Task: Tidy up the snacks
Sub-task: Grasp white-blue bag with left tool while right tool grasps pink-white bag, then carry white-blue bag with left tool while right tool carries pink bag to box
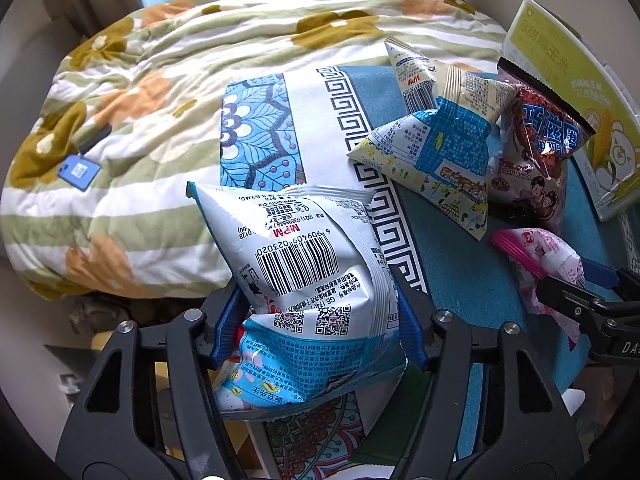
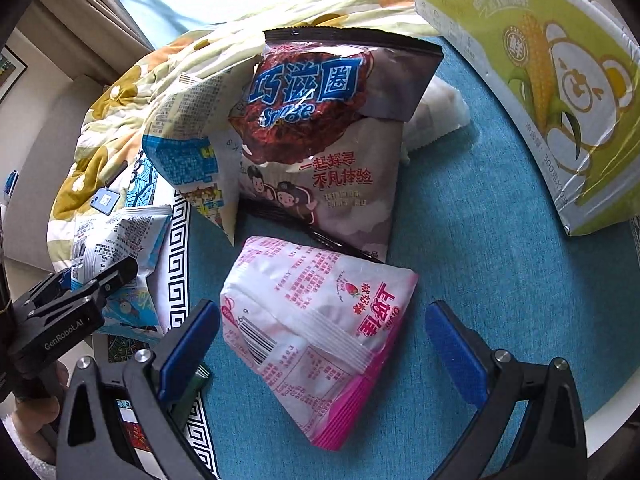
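Lying between spread fingers: pink bag

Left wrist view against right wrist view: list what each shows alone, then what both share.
Left only: the left gripper shut on a white-and-blue snack bag, barcode up.

Right only: the right gripper open around the pink strawberry snack bag, and a white packet behind the chocolate ring bag.

Both: the chocolate ring bag, the green corn box, the floral quilt.

blue mat carries pink snack bag, brown bag, green corn box.
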### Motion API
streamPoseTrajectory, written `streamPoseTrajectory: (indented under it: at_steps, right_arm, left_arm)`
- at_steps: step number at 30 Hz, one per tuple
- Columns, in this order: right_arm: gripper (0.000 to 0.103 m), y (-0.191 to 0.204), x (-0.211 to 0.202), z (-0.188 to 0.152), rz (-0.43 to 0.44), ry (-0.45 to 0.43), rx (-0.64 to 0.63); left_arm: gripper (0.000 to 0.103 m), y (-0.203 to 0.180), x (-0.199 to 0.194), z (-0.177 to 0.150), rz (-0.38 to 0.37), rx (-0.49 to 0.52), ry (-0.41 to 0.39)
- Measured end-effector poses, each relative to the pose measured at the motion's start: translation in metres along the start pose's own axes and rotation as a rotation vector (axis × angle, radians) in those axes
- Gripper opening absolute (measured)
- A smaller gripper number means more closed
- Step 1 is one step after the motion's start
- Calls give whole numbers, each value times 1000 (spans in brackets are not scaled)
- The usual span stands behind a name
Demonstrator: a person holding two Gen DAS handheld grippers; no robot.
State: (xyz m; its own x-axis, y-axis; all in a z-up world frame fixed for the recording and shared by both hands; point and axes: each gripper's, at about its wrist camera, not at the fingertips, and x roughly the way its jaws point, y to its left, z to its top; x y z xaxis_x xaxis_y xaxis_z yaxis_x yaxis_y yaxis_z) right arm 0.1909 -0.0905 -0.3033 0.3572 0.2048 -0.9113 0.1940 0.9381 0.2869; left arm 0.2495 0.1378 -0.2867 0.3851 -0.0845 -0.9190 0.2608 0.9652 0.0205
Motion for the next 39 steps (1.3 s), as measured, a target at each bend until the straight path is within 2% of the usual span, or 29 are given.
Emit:
streamPoseTrajectory:
  at_steps: [6, 13, 16, 18, 21, 24, 33, 39]
  right_arm:
    - [103, 0, 7, 3, 27, 27, 26]
    - [100, 4, 14, 3, 20, 44, 11]
    - [92, 8, 14, 2, 11, 39, -2]
    - [79, 12, 14, 3, -1, 33, -17]
    - [66, 15, 14, 2, 11, 32, -24]
    - [60, 15, 12, 0, 15, 26, -23]
    - [58, 22, -14, -11, 41, -18, -29]
    - [58, 18, -52, -18, 70, -71, -6]
  left_arm:
    - [62, 3, -6, -3, -8, -25, -2]
    - [62, 4, -15, -6, -12, -37, -20]
    - [62, 3, -17, -7, -14, -42, -23]
    - [62, 3, -21, -9, -16, -48, -29]
    - [62, 3, -28, -11, -17, -55, -39]
    - [62, 4, -37, -14, -18, -61, -52]
    - [62, 4, -80, -21, -19, -69, -124]
    - [62, 2, -120, -19, -61, -99, -179]
